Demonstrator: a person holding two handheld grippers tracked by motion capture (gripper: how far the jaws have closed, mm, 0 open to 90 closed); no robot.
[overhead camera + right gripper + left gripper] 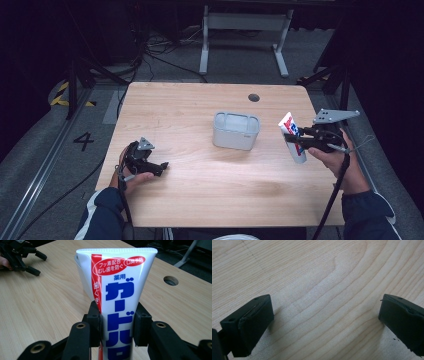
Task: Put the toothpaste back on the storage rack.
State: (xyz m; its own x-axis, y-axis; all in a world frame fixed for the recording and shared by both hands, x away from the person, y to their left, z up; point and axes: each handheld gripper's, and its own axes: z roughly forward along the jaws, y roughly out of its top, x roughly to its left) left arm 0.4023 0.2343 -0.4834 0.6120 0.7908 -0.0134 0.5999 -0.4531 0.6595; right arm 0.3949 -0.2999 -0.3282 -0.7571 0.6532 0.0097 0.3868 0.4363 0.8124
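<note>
Our right gripper (117, 325) clamps the toothpaste tube (120, 297) upright above the desk (200, 175), right of the grey container (236, 130), ready for dropping in; our left gripper (150, 166) rests open.

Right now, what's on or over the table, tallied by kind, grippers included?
Toothpaste tube, clamped in the right gripper: 1
Grey bin: 1
Grippers, counting the open left gripper: 2
Total: 4
</note>
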